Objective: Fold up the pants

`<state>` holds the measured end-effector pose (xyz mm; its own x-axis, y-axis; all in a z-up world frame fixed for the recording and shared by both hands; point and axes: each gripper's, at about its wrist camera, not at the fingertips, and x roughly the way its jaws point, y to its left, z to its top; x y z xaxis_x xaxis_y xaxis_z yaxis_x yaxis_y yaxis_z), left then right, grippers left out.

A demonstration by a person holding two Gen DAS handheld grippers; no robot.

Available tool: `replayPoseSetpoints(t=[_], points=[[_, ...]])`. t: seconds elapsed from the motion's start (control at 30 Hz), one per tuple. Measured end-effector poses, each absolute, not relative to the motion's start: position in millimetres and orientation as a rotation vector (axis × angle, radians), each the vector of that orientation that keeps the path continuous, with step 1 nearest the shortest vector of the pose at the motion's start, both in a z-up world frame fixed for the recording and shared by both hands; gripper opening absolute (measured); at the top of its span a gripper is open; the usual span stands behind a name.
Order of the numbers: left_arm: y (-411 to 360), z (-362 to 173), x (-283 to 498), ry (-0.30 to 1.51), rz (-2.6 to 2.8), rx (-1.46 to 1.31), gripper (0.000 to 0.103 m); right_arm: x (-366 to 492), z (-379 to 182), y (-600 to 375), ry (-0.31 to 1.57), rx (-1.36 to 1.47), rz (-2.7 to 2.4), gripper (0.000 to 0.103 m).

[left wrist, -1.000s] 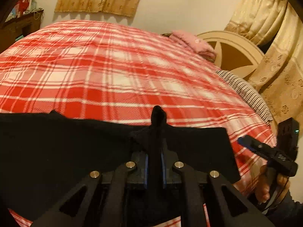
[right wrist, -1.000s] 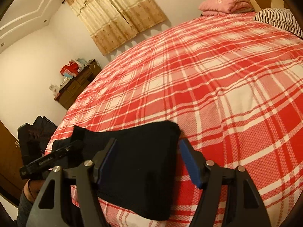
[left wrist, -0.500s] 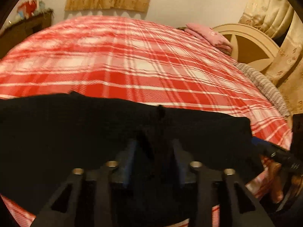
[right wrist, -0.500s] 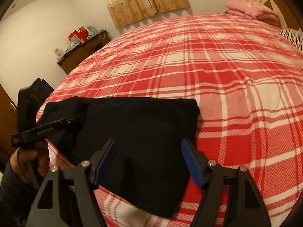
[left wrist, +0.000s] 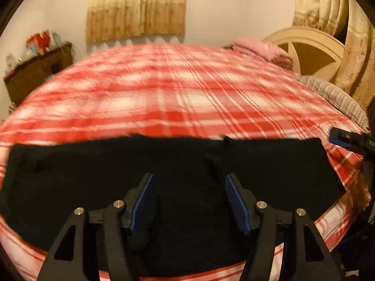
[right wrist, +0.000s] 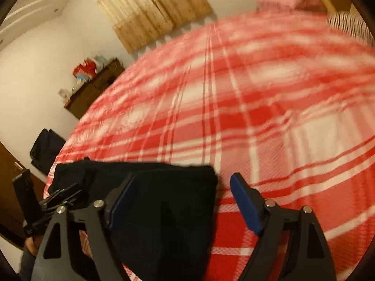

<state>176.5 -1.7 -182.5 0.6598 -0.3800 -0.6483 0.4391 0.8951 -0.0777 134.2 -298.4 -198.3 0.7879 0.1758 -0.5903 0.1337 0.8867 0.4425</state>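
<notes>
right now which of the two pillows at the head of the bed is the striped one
The striped pillow is the grey-and-white one nearer the camera, along the bed's right edge. The pink pillow lies farther back by the headboard and is plain.

Dim, warm yellowish indoor light in both views; strong fisheye curving with black vignette corners; motion blur smears the plaid bedspread (left wrist: 187,89), worst in the right wrist view; the black pants (left wrist: 164,164) show no detail, only flat shadow.

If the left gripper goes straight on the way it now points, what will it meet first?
Most likely the black pants: the open left gripper points down at them, lying on the red plaid bedspread. Depth is unclear.
</notes>
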Motion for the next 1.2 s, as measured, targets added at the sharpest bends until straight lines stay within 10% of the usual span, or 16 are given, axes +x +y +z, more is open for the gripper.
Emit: replayPoseSetpoints(t=[0.53,1.0,1.2], points=[[216,-176,242,0.718,0.023,0.067,0.069,151,-183,-173,0.657,0.2,0.306,0.084],[228,-201,264,0.775,-0.12,-0.08,0.069,175,-210,-149,0.744,0.18,0.305,0.084],[217,-197,256,0.791,-0.151,-0.031,0.043,174,-214,-147,0.76,0.163,0.297,0.084]])
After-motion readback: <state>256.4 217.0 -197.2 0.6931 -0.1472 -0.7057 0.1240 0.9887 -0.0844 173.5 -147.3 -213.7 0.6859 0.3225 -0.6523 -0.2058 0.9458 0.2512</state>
